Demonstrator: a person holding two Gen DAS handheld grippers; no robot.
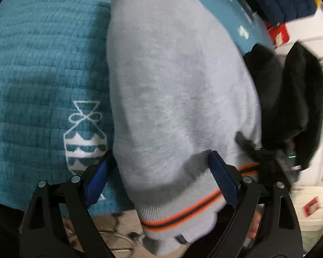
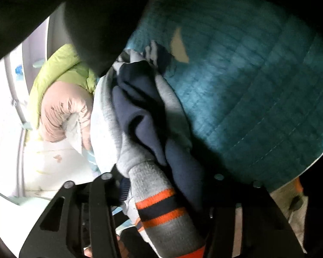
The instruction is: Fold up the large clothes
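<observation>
Nearest in the left wrist view, the left tongs [image 1: 159, 172] stand wide open, and the hem of the grey sweater [image 1: 174, 86] lies between the blue pads [image 1: 97, 180] without being pressed. The hem carries orange and dark stripes [image 1: 183, 211]. The sweater lies folded on the teal quilted bed cover [image 1: 43, 64] and hangs a little over its edge. In the right wrist view, the right tongs [image 2: 161, 191] are closed on a bunched part of the sweater, its striped cuff [image 2: 161, 210] with navy fabric [image 2: 140, 111]. Farther away lie green and pink pillows [image 2: 62, 99].
</observation>
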